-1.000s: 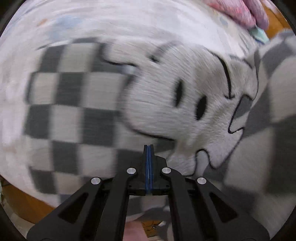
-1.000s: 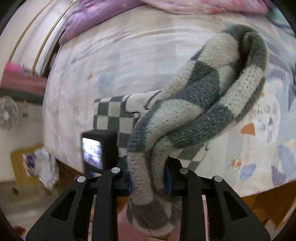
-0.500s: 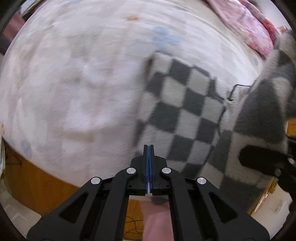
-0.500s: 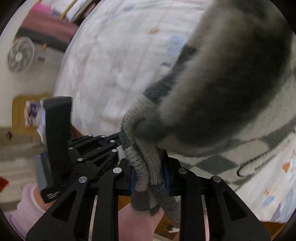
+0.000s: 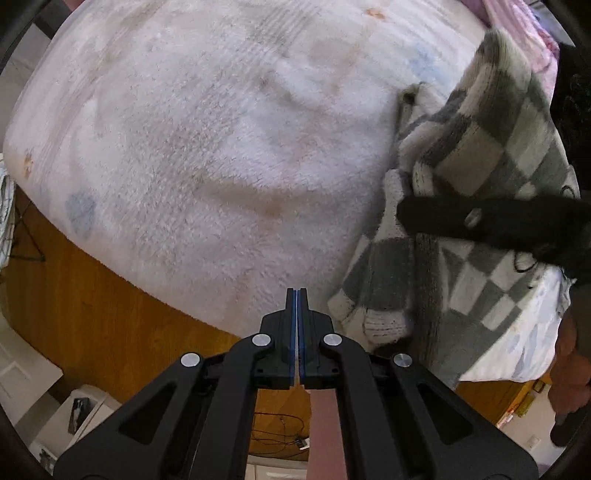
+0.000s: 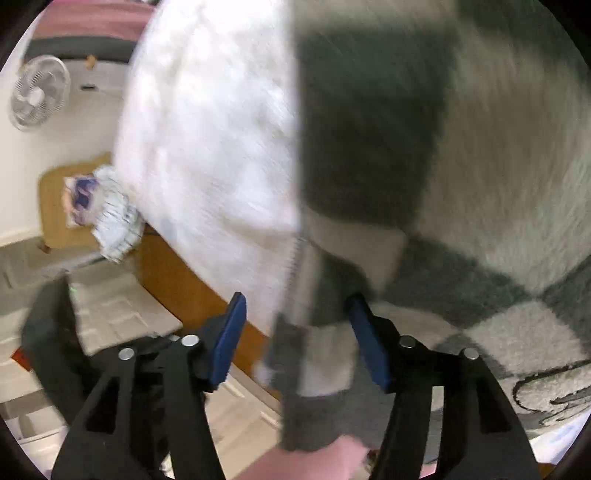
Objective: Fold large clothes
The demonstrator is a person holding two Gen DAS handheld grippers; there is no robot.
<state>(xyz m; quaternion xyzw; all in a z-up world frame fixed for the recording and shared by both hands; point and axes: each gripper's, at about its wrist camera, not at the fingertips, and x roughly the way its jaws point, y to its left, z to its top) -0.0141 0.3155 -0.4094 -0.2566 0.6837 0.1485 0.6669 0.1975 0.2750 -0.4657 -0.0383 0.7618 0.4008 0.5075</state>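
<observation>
The grey and cream checked knit sweater (image 5: 476, 155) lies bunched at the right of the bed in the left wrist view. In the right wrist view the sweater (image 6: 424, 155) fills the picture, blurred. My right gripper (image 6: 295, 314) has its jaws opening; the sweater's ribbed cuff (image 6: 314, 354) hangs loose between the blue pads (image 6: 227, 336), which no longer press on it. One black finger of that right gripper (image 5: 480, 218) crosses the sweater in the left wrist view. My left gripper (image 5: 296, 295) is shut on nothing, over the bed's near edge and left of the sweater.
A white fleecy bedspread (image 5: 207, 140) covers the bed, with a wooden bed frame (image 5: 110, 302) below it. A fan (image 6: 37, 92) stands by the wall and a bundle of cloth (image 6: 110, 218) lies on the floor. Pink bedding (image 5: 532, 33) lies far right.
My right gripper let go of the sweater's cuff and its jaws spread wide. The left gripper slid left, off the sweater and over bare bedspread near the bed's edge.
</observation>
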